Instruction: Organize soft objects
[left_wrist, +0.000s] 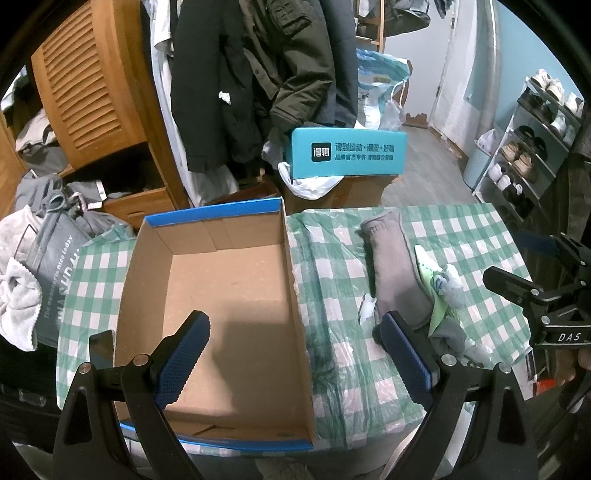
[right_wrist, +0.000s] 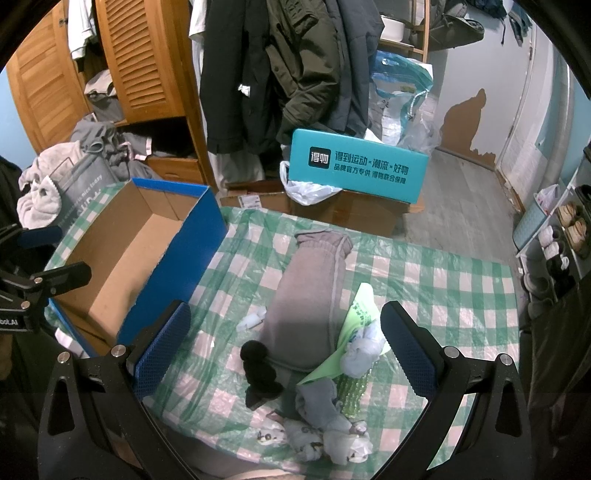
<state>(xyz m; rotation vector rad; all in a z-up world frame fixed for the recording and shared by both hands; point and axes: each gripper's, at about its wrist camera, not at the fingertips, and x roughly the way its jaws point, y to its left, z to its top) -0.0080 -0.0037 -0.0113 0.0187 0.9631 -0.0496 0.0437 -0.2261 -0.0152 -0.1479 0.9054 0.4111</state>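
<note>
Left tongs (left_wrist: 291, 354) hang wide open over the near end of the cardboard box (left_wrist: 218, 236), gripping nothing; blue pads spread, one over the box floor and one out past its right wall. Probably parked there because the box is the drop spot. Right tongs (right_wrist: 286, 343) also spread wide and empty, hovering above the pile of soft things, pads framing the grey roll and the socks, which reads as lining up a first pick.

Box sits on the left part of the tabletop (right_wrist: 443, 280), blue outside, brown inside, nothing in it, open top up, so sorting looks not yet started. Green-and-white check cloth under a clear plastic sheet covers the tabletop.

Soft things lie right of the box, well apart from it:
- grey rolled garment (right_wrist: 306, 295), long, ribbed cuff at the far end, lying flat
- black sock bundle (right_wrist: 260, 373), touching the roll's near left corner
- pale grey sock ball (right_wrist: 360, 354) on a light green packet (right_wrist: 360, 310)
- darker grey sock (right_wrist: 319, 402) and white patterned socks (right_wrist: 317, 439) bunched at the near edge
- small white scrap (right_wrist: 251, 319) just left of the roll; cannot tell what it is

All look limp and crumpled, and should squash easily under the pads.

Teal box (right_wrist: 354, 166) stands beyond the tabletop, not part of this.
</note>
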